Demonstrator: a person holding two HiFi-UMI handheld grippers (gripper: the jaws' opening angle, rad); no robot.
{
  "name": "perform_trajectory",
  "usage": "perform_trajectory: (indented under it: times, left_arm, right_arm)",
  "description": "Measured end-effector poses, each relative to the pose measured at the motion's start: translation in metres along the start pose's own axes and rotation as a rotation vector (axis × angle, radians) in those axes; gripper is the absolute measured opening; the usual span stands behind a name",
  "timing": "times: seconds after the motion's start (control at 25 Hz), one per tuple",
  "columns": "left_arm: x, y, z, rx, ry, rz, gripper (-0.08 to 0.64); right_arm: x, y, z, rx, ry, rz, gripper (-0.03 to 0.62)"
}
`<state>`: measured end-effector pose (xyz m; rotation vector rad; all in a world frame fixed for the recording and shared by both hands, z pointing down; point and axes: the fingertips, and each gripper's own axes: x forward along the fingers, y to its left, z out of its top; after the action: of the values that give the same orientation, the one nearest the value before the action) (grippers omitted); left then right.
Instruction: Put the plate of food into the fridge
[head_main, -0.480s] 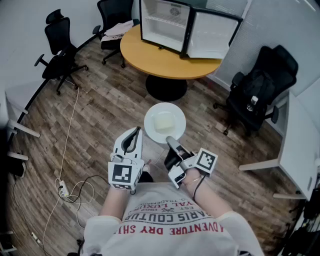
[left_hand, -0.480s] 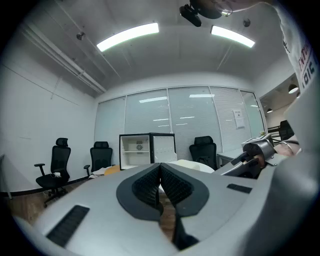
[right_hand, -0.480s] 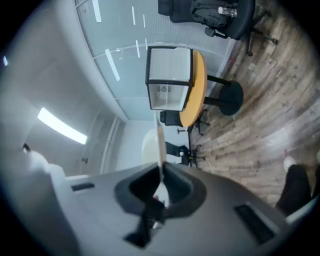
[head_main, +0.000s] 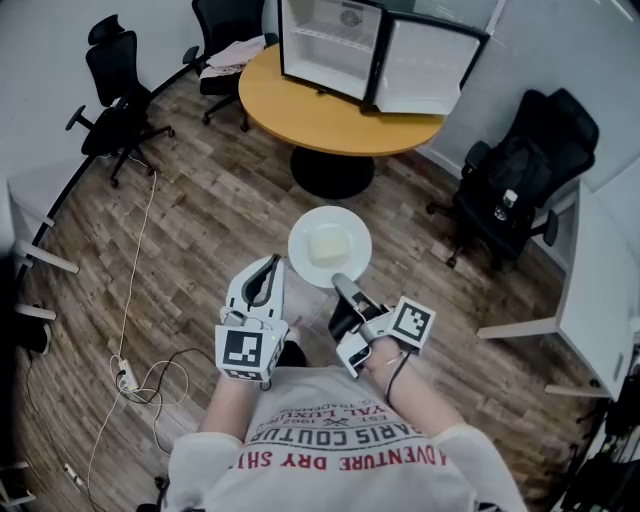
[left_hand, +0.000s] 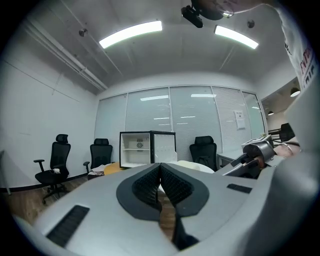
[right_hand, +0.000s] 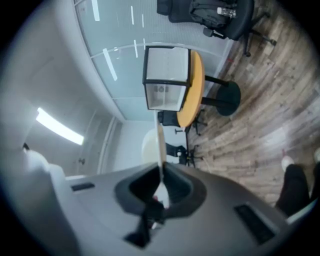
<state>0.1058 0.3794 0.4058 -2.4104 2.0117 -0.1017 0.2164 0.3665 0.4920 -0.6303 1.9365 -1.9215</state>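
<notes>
A white plate (head_main: 330, 245) with a pale block of food (head_main: 328, 243) hangs level over the wood floor in the head view. My right gripper (head_main: 342, 283) is shut on the plate's near rim; in the right gripper view the plate (right_hand: 160, 145) shows edge-on between the jaws. My left gripper (head_main: 265, 275) hovers just left of the plate with its jaws shut on nothing, and its own view shows the left gripper (left_hand: 160, 179) with pads together. The small fridge (head_main: 330, 45) stands open on a round wooden table (head_main: 320, 120) ahead.
Black office chairs stand around: one at far left (head_main: 115, 95), one behind the table (head_main: 225, 30), one at right (head_main: 520, 180). A white cable (head_main: 135, 330) trails over the floor at left. A white desk (head_main: 600, 290) fills the right edge.
</notes>
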Motion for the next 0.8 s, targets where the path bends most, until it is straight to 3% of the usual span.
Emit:
perform_trajectory:
  times: [0.24,0.8]
  left_arm:
    - [0.013,0.015,-0.010,-0.037,0.021,-0.016,0.029]
    - [0.076,0.125,-0.012,-0.022,0.008,-0.076,0.029]
  right_arm:
    - [0.018,-0.007,0.005,0.016,-0.014,-0.024,0.038]
    - [0.126,-0.002,0.021,0.031,-0.087,-0.032,0.038]
